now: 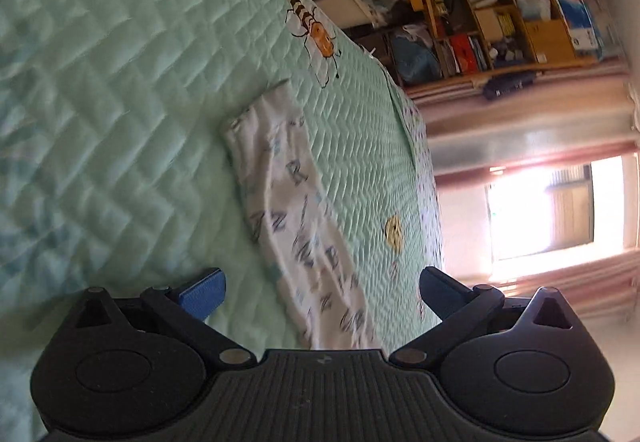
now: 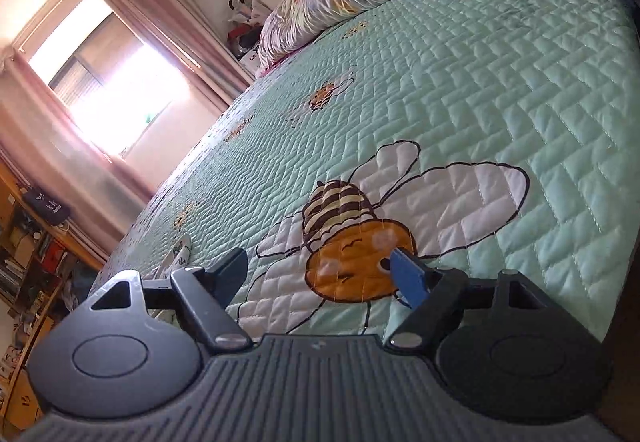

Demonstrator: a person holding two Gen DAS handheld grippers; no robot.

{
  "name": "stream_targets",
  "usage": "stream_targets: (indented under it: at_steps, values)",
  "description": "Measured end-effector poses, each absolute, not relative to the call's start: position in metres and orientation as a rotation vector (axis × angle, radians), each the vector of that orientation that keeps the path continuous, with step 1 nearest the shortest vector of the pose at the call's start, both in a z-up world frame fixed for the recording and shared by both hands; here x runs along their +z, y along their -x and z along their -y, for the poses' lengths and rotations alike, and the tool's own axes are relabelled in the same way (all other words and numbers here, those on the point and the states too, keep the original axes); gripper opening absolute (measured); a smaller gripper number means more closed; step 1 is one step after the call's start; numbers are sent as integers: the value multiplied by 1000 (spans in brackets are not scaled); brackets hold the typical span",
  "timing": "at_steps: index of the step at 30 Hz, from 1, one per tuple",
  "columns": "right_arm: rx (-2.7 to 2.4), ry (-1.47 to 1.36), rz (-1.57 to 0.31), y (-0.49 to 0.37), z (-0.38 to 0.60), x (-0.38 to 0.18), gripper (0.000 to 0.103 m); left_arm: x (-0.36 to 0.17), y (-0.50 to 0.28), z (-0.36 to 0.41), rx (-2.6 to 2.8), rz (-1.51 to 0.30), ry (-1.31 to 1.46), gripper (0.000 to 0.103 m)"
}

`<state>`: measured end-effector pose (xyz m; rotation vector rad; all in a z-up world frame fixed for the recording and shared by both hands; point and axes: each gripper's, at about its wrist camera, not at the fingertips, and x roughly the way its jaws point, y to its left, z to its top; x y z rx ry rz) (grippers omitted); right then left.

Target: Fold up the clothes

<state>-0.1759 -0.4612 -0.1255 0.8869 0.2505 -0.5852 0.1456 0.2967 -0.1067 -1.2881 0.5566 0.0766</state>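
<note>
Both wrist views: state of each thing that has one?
left gripper: open, nothing between the fingers
right gripper: open, empty
white letter-print garment: lying flat on the quilt, long narrow strip
green quilt: spread smooth over the bed
curtains: drawn apart, window bright

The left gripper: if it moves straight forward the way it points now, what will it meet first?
Most likely the white garment with letters printed on it, which lies on the green quilt straight ahead between the open fingers. Nothing stands before it, though blur makes depth uncertain.
</note>
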Motion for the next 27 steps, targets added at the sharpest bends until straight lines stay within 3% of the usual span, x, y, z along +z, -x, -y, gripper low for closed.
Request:
stream_targets:
  at_steps: [11,12,14,15,16,27]
  values:
    - [-593,-824,-290,168,455,-120,91,-102,-202,-299,114,-447,1171,101]
    - [-594,-817,-295,167,454,-120,91,-100,-205,-298,112,-450,1139,94]
    - [-599,-804,-304,165,453,-119,92,-101,-213,-298,103,-476,1091,57]
    - [-601,-799,-307,165,452,-119,92,-108,-215,-301,102,-497,1116,25]
    - [-602,-796,-309,165,452,-119,92,-118,-215,-306,111,-510,1165,8]
    - [-603,-796,-310,165,451,-118,92,-121,-203,-315,127,-453,1193,7]
